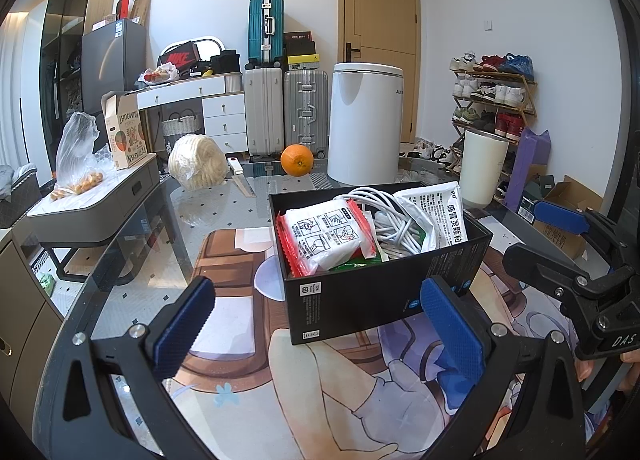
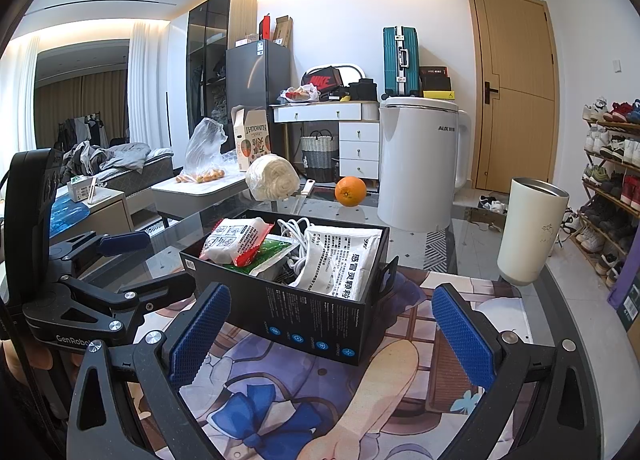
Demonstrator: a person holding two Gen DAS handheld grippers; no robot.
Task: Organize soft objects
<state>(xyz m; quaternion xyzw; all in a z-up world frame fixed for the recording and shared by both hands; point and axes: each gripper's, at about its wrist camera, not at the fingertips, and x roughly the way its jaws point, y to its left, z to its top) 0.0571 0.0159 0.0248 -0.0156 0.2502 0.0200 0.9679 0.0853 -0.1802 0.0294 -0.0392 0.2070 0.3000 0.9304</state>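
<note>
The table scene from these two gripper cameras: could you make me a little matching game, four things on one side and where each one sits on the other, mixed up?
Things
1. orange
2. white cable
3. cream tumbler
4. bag of small orange fruit

Places
A. on the grey side table, left of the glass table
B. inside the black box
C. on the glass table, just left of the big white appliance
D. standing on the glass table to the right of the box

Pairs: 1-C, 2-B, 3-D, 4-A
</note>
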